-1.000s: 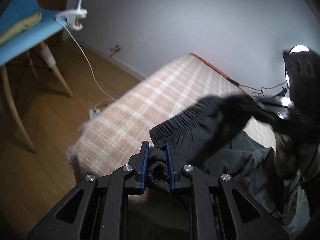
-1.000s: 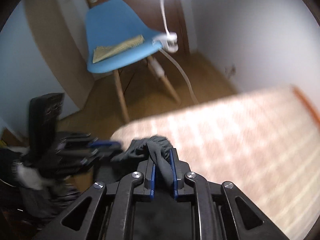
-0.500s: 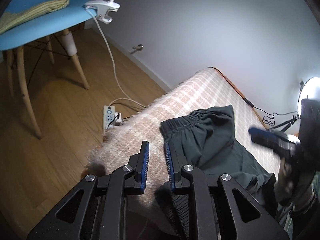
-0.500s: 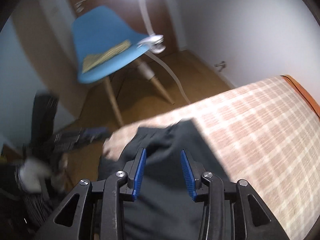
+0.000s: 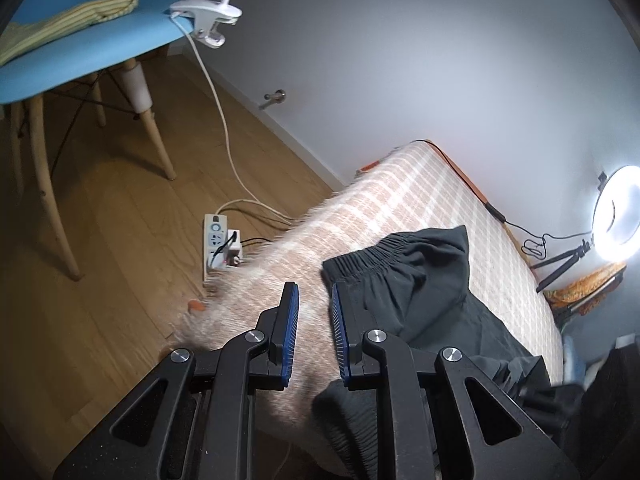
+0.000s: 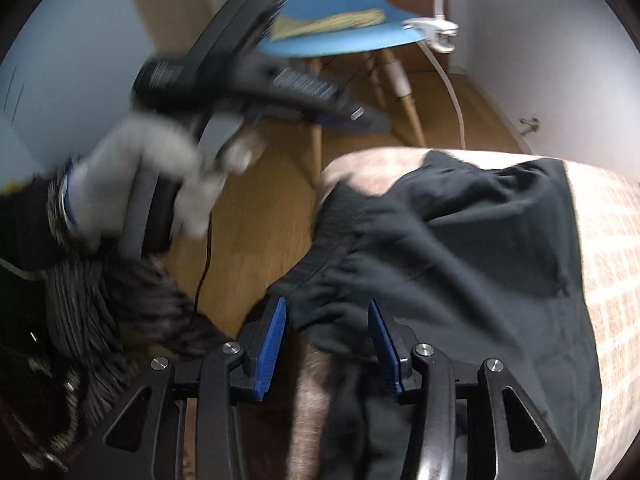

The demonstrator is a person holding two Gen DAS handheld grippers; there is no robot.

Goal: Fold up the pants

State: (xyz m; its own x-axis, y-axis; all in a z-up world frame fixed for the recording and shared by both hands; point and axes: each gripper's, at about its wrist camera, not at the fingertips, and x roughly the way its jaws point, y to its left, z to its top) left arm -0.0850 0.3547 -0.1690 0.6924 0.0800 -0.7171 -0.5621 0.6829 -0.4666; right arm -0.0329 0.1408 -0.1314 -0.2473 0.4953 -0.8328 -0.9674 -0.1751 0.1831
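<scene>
Dark pants (image 5: 420, 280) lie rumpled on a pink plaid bed (image 5: 400, 208), with the gathered waistband near the bed's near corner. They also show in the right wrist view (image 6: 460, 248). My left gripper (image 5: 314, 304) is open and empty just left of the waistband. My right gripper (image 6: 326, 320) is open and empty over the pants' near edge. In the right wrist view the left gripper (image 6: 348, 118) shows blurred, held by a white-gloved hand (image 6: 132, 176) above the floor.
A blue chair (image 5: 80, 60) with a yellow cloth and a clipped white lamp (image 5: 208, 20) stands on the wood floor. A power strip (image 5: 218, 244) lies by the bed. A ring light (image 5: 618, 212) on a tripod stands at the far right.
Both grippers were shut on the waistband a second ago; they let go and opened. The pants dropped onto the bed. Both grippers drew back, the left one toward the floor side.
</scene>
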